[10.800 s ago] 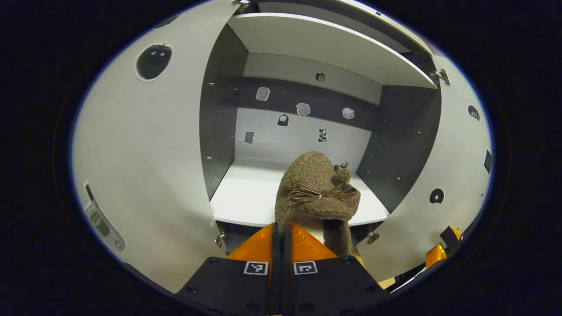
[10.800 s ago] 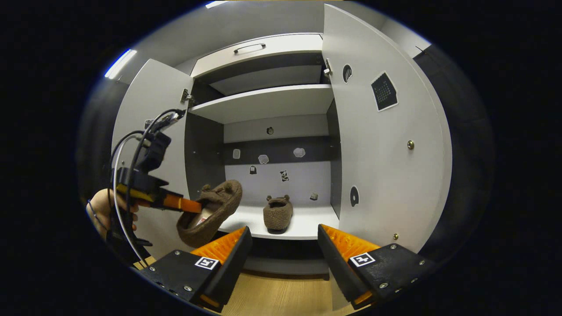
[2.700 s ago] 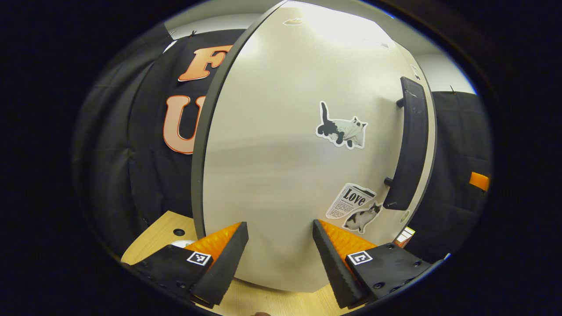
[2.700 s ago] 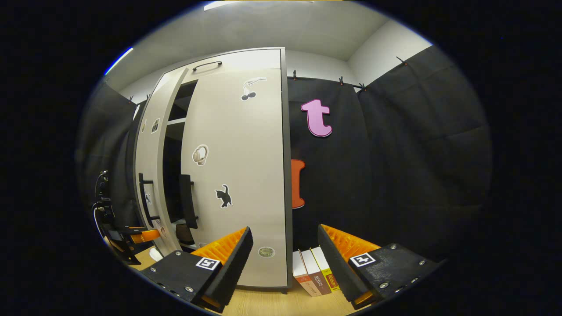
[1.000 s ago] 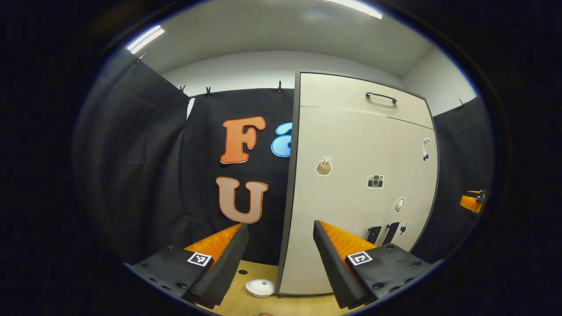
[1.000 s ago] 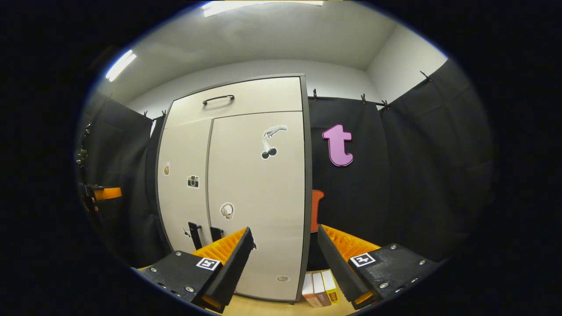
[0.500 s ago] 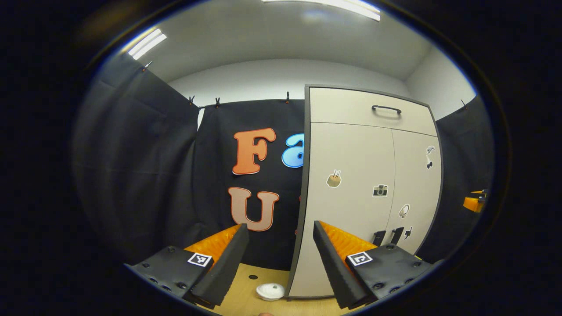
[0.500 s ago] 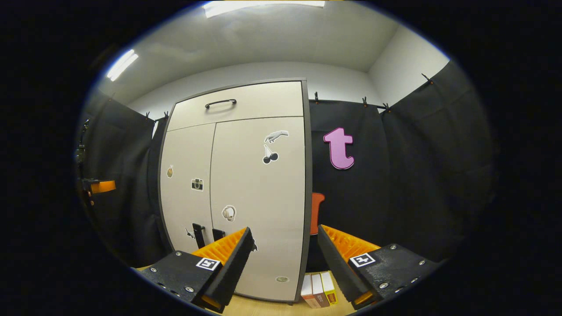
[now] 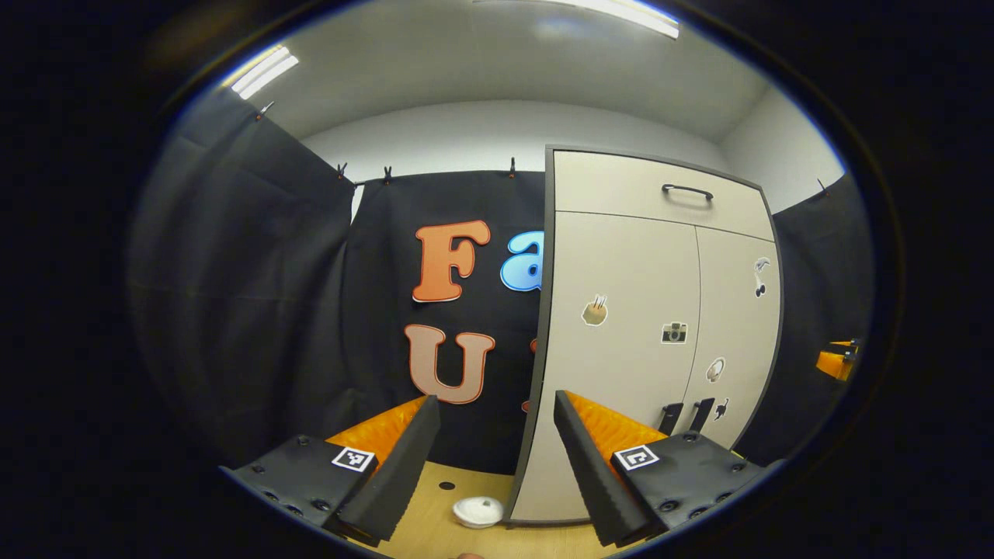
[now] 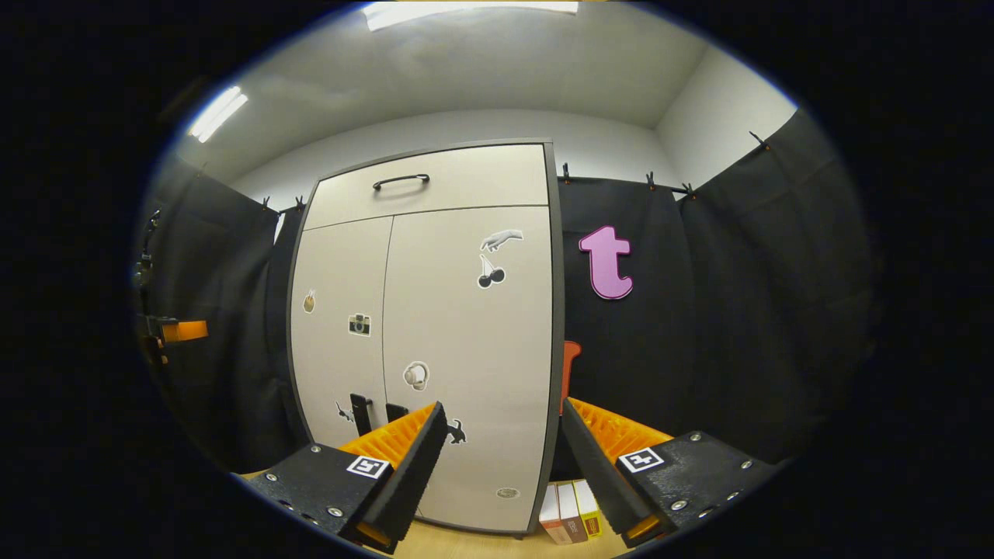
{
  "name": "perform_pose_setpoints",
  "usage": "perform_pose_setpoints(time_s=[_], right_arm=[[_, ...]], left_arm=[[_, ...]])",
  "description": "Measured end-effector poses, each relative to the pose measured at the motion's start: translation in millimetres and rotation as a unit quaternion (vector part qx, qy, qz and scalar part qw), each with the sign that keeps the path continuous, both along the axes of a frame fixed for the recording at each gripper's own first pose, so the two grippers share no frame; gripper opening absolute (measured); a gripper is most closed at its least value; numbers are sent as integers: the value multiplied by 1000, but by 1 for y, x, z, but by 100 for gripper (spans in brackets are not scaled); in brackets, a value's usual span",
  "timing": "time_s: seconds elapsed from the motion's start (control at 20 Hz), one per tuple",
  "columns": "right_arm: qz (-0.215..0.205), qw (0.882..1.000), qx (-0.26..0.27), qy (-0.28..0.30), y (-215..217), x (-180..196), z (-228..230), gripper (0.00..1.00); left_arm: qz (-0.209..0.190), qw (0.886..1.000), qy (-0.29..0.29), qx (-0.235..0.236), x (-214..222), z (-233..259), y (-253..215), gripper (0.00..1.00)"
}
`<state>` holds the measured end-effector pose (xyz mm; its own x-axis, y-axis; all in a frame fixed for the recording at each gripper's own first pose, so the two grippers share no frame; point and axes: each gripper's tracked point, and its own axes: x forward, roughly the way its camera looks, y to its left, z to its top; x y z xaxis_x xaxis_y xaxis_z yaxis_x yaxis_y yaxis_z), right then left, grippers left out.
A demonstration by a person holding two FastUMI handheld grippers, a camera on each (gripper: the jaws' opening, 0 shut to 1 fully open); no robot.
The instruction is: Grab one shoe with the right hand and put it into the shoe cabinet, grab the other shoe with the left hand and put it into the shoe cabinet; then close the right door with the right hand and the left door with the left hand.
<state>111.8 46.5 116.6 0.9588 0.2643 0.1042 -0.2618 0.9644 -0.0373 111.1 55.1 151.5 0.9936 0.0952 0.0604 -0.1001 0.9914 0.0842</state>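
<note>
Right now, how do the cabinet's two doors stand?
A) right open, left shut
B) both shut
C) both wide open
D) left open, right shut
B: in the right gripper view the left door and right door lie flush side by side, with both tools held back and open.

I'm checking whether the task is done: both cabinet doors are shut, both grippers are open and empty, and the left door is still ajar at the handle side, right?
No, the left door is shut too, flush with the right door in the right gripper view. The left gripper and right gripper are open and empty.
</note>
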Motion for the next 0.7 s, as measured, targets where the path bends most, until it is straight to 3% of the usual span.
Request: perform_pose_setpoints(time_s=[0.35,0.5,0.7], right_arm=[[-11,1000,2,-4,20,-10,-3,91],[-15,1000,2,-12,29,-17,-3,91],[-33,999,4,-8,28,-25,-9,92]], left_arm=[[-4,1000,-1,-5,-10,2,2,94],[3,1000,-11,8,-8,10,32,99],[-15,1000,-12,11,3,8,27,94]])
